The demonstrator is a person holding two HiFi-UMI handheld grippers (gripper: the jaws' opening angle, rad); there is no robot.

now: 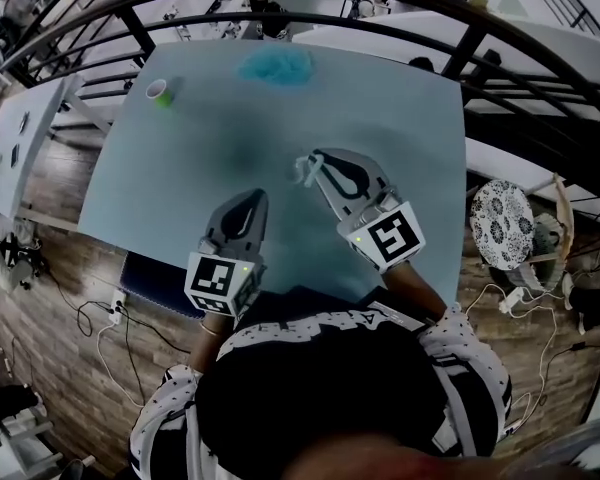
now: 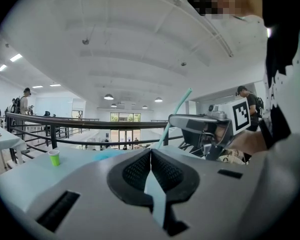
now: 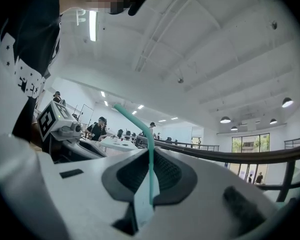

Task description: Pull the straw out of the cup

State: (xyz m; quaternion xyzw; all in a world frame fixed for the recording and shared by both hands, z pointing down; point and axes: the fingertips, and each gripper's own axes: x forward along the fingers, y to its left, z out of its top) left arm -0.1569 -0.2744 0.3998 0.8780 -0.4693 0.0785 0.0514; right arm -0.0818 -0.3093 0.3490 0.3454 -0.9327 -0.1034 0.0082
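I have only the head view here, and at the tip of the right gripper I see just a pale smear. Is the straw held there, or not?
Observer: Yes. In the right gripper view, the right gripper is shut on the teal straw, and the straw's bent top leans to the left.
Operator: And the left gripper, does it hold anything?
Observer: No. In its own view, the left gripper has its jaws together with nothing between them.
Operator: Is the straw fully out of the cup?
Observer: Yes. The left gripper view shows the green cup standing upright on the table, well apart from the straw, which is up in the air.
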